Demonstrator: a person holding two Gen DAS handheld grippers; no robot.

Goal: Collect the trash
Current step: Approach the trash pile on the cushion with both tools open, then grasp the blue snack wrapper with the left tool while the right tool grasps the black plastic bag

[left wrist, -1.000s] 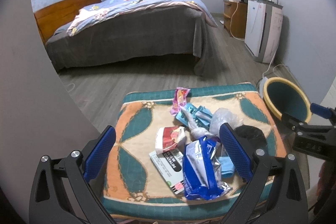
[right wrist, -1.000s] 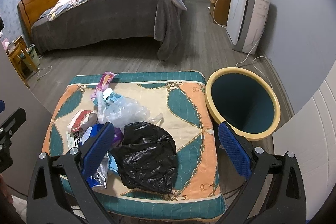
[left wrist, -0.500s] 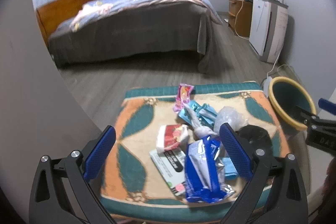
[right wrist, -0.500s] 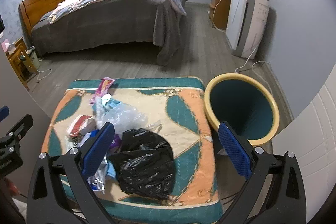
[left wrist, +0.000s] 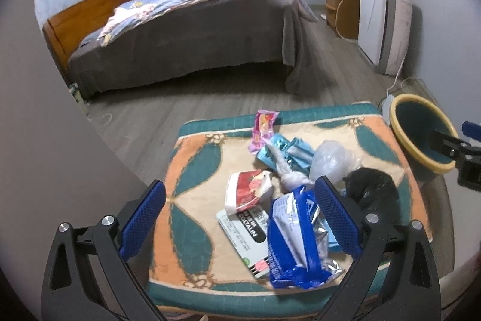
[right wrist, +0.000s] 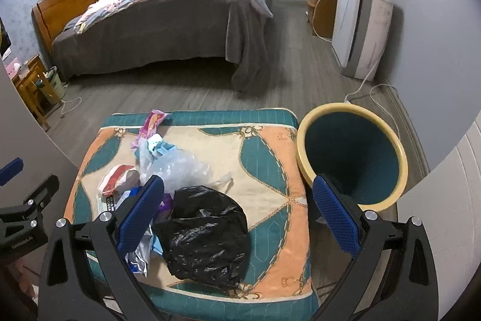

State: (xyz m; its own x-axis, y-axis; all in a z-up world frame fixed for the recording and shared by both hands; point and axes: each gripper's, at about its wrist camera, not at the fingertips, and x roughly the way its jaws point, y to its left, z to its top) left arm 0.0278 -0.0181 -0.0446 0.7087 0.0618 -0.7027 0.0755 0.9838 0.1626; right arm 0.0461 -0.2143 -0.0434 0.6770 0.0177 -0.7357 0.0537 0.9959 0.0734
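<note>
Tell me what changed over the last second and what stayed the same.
Both grippers pulled back slightly from the cushion: the left gripper and right gripper now see the litter pile smaller and farther off. Nothing was gripped or released; both stay open and empty. The black bag, blue wrapper and bin have not moved.

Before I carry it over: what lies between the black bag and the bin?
Only bare patterned cushion separates the black bag from the bin; no trash lies there, seen in the right wrist view.
</note>
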